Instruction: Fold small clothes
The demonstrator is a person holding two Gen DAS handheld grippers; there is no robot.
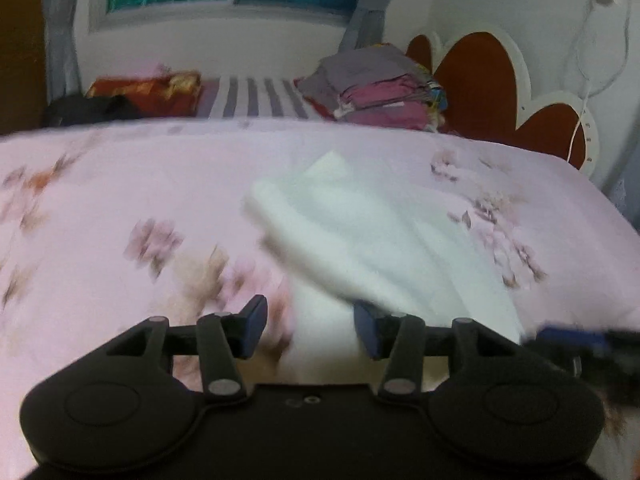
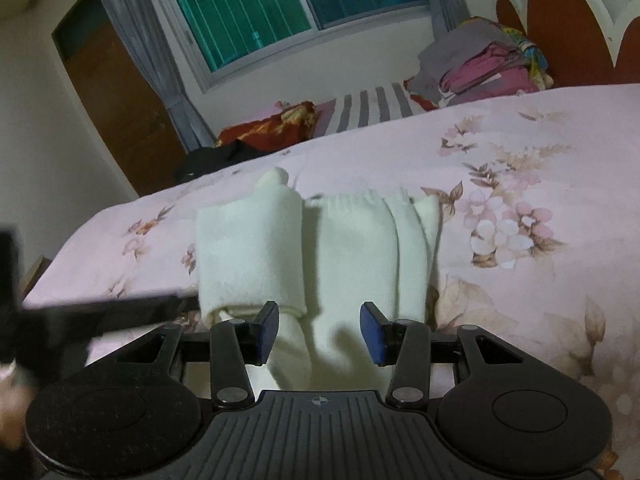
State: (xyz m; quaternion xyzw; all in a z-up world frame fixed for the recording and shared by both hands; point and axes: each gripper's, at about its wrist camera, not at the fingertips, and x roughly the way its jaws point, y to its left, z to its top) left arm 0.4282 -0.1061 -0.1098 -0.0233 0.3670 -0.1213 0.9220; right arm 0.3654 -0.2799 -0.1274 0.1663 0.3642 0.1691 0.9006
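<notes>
Garment: a small white knit garment [image 2: 320,248] lies on the pink floral bedspread [image 2: 540,152], its left part already folded over the middle, its near end running under my right gripper.
Left claw: my left gripper [image 1: 310,326] stands apart from the cloth with jaws parted; nothing is between them that I can make out, though this view is blurred.
Right claw: my right gripper [image 2: 320,332] has its jaws parted on either side of the garment's near end; the blue pads [image 2: 268,330] do not press on the knit.
Risk, fold: I judge the loose flap may spring back open, since nothing pins it.
Risk, snag: closing the right jaws here could pinch both layers and drag the fold askew.
Risk, collision: the left gripper's arm crosses the right wrist view's left edge; the two tools could knock together.
Background: a pile of folded clothes [image 2: 488,68] sits by the headboard [image 2: 568,12].
Writing: none readable anywhere.
</notes>
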